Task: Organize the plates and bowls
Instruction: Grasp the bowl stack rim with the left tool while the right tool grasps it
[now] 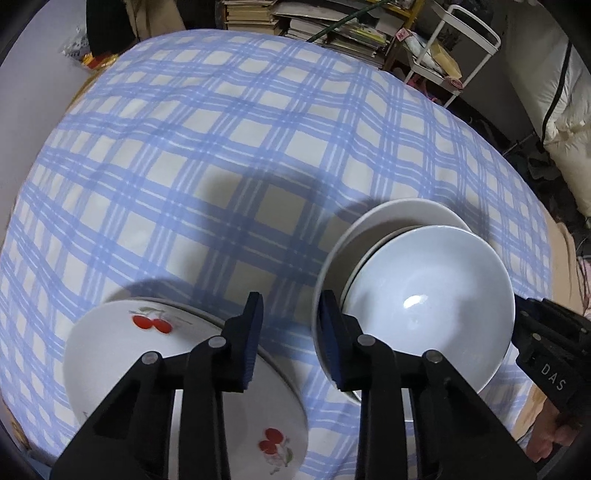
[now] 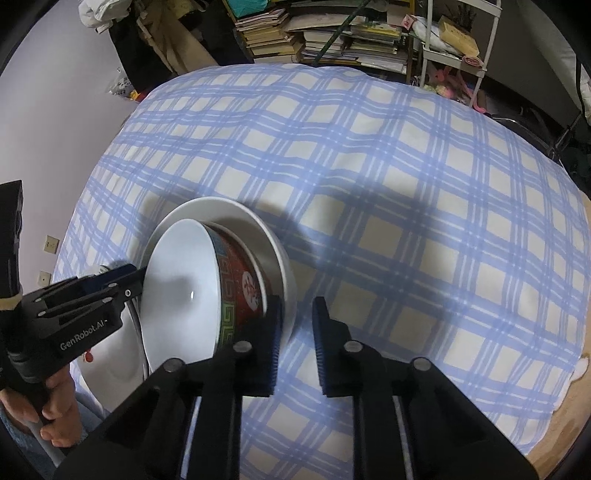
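Observation:
A bowl (image 1: 424,295), white inside and red-patterned outside (image 2: 240,288), sits on a white plate (image 1: 402,210) on the blue checked tablecloth (image 1: 221,147). A cherry-printed plate (image 1: 147,350) lies to its left. My left gripper (image 1: 291,339) hovers between the two. Its right pad stands by the white plate's left rim, and only cloth shows in the gap. My right gripper (image 2: 295,350) is at the stack's other side. Its left pad is next to the white plate's rim (image 2: 290,295), and a narrow strip of cloth shows between its pads. Neither pair of pads presses on anything.
Stacked books (image 2: 295,33) and a white wire cart (image 1: 454,48) stand behind the table. A hand (image 2: 48,417) holds the left gripper's handle. The cloth's far half (image 2: 369,129) holds no dishes. Bare wood shows at the table's near right edge (image 2: 565,406).

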